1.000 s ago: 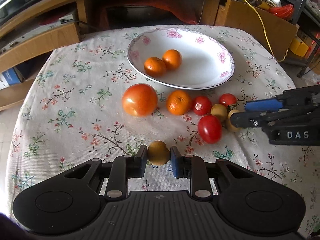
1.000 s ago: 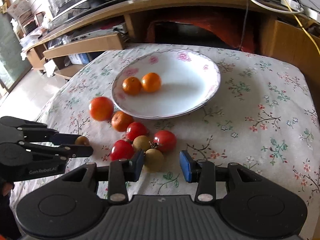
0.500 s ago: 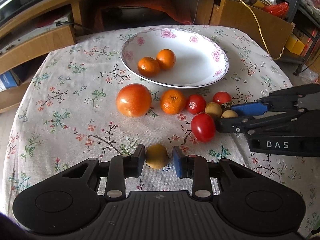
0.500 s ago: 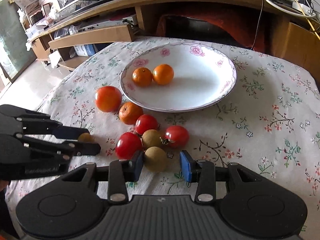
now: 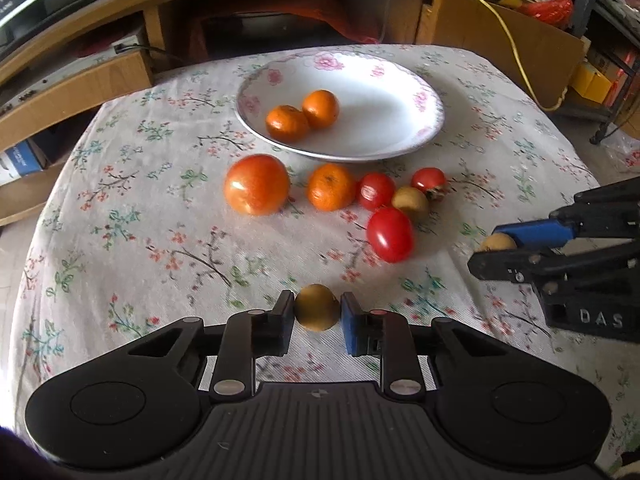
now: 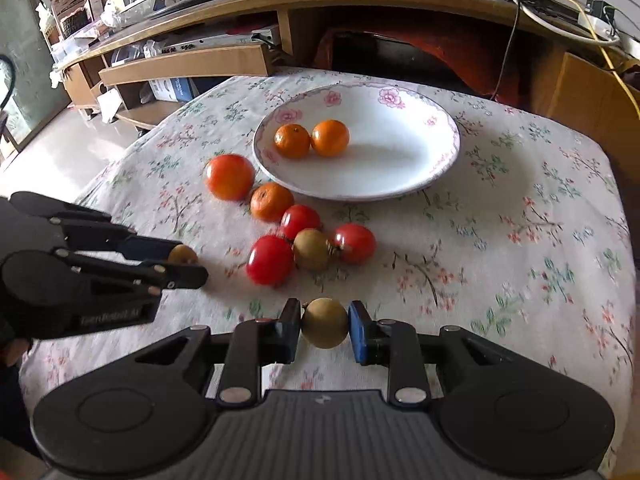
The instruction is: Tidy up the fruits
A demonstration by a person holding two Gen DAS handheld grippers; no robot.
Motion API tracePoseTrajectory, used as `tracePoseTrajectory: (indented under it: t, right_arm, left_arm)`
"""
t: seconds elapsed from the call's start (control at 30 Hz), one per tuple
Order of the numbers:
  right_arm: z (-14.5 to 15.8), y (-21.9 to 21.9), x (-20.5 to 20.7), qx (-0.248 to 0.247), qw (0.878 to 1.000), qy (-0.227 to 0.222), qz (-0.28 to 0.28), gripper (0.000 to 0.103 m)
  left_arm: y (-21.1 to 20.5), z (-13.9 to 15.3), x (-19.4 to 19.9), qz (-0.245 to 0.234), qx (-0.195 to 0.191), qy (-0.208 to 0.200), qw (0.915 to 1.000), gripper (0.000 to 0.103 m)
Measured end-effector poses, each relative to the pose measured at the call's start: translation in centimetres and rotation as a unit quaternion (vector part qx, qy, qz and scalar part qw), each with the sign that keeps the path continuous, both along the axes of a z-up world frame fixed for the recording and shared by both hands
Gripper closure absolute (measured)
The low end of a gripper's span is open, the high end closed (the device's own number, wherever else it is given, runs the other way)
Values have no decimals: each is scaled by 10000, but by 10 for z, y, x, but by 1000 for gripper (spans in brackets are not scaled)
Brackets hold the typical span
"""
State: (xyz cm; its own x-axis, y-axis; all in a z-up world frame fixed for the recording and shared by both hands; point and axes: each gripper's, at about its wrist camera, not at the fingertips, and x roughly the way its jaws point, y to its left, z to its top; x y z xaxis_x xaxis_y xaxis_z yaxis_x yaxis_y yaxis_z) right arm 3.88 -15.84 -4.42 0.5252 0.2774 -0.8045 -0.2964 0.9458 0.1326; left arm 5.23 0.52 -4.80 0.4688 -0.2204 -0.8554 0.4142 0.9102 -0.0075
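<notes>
At the bottom middle of the left wrist view, the left claw (image 5: 317, 311) is clamped on a small brownish-yellow fruit (image 5: 316, 307), one pad pressed against each side, so it's only as wide as the fruit itself. Same deal in the right wrist view: the right claw (image 6: 324, 325) is squeezed onto another small brown fruit (image 6: 324, 322) at bottom center, pads touching both sides. You can also spot each claw from the other camera, left claw at the left edge of the right view with its fruit poking out at the tip, right claw at the right edge of the left view.

Higher up in frame, the floral-rimmed white bowl (image 6: 420, 184) sits on the bench (image 6: 520, 240), which has a flowery tablecloth. Inside it, toward the left side, are two small oranges touching each other (image 6: 292, 141) (image 6: 330, 137). Rest of the bowl is plain white.

Just below the bowl's lower-left rim there's a loose bunch on the cloth: a big orange-red tomato (image 6: 229, 176), a third small orange (image 6: 271, 201) right beside it, then three red cherry tomatoes (image 6: 300, 221) (image 6: 270, 259) (image 6: 354, 243) huddled around one more brown fruit (image 6: 312, 249). Both held fruits are lower in frame than that pile, well away from the bowl.
</notes>
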Motion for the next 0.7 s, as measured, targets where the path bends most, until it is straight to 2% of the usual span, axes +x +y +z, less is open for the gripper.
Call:
tracePoseTrajectory:
  t: [0.2, 0.43, 0.53, 0.7]
  right_arm:
    - [-6, 4, -23, -205, 9997, 44, 129, 77]
    - [-9, 2, -24, -186, 9996, -76, 185, 77]
    - [-12, 2, -23, -260, 9994, -19, 227, 76]
    - [-12, 1, -22, -199, 9994, -3, 274, 72]
  left_arm:
    - [-11, -2, -17, -250, 109, -59, 9996, 71]
    - [-11, -3, -17, -279, 130, -147, 9994, 67]
    - [-13, -4, -20, -288, 277, -264, 9989, 56]
    - [-5, -6, -13, -29, 192, -211, 9996, 34]
